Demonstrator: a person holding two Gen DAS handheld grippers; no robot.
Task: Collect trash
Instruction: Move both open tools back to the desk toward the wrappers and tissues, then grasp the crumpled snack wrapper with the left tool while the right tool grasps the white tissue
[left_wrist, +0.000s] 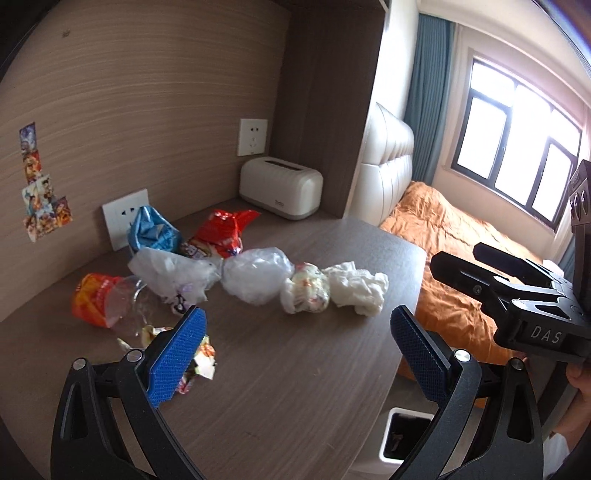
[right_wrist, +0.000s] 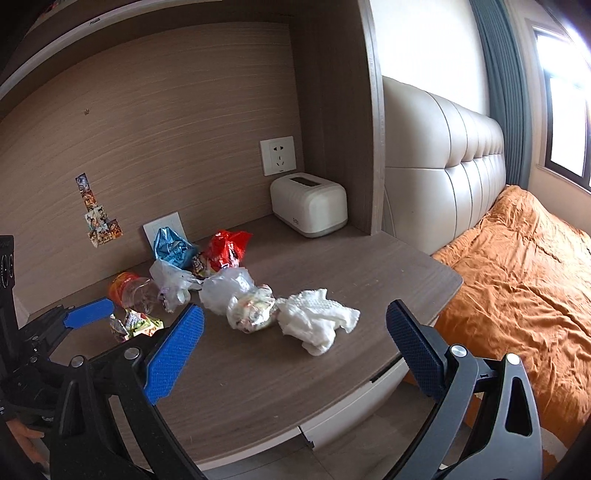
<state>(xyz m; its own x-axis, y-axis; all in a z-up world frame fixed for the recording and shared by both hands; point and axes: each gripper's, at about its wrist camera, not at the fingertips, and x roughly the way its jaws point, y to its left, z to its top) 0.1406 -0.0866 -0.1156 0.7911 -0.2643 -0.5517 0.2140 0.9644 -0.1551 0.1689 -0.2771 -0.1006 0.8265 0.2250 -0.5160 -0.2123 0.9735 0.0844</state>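
Just above the wide-open right hand-held gripper (right_wrist: 295, 354), mid-frame, a crumpled white tissue (right_wrist: 317, 319) is lying on the desk (right_wrist: 332, 266).

Left gripper (left_wrist: 295, 354) and right gripper (right_wrist: 295, 350) both hover side by side, jaws spread wide

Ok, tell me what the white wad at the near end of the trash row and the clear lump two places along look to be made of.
White wad: looks like tissue or paper towel, matte and soft, with an embossed dimple pattern and limp crumpled folds. Clear lump: probably thin plastic film, a balled-up bag, translucent and glossy with sharp shiny creases. Neither is certain from looks alone.
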